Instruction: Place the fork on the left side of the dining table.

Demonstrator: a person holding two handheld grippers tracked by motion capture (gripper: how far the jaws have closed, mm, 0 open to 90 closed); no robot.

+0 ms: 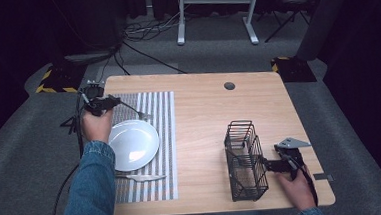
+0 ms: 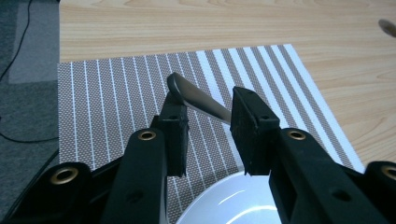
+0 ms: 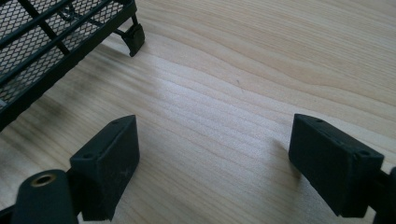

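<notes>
A metal fork [image 1: 138, 112] lies on the striped placemat [image 1: 165, 139], just beyond the white plate [image 1: 133, 143]. My left gripper [image 1: 112, 103] is at the fork's handle end. In the left gripper view the shiny handle [image 2: 198, 100] runs slantwise through the gap between the jaws of my left gripper [image 2: 208, 112]. The jaws stand parted and the pads do not press on it. My right gripper [image 1: 271, 165] rests open on the table beside the black wire basket [image 1: 245, 159]. In its own view my right gripper [image 3: 210, 163] has bare wood between its jaws, and the basket [image 3: 46, 37] sits at the upper left.
A knife [image 1: 142, 177] lies on the placemat in front of the plate. A round cable hole [image 1: 229, 85] is in the table near the far edge. Bare wood stretches between the placemat and the basket. Cables and a desk frame stand on the floor beyond the table.
</notes>
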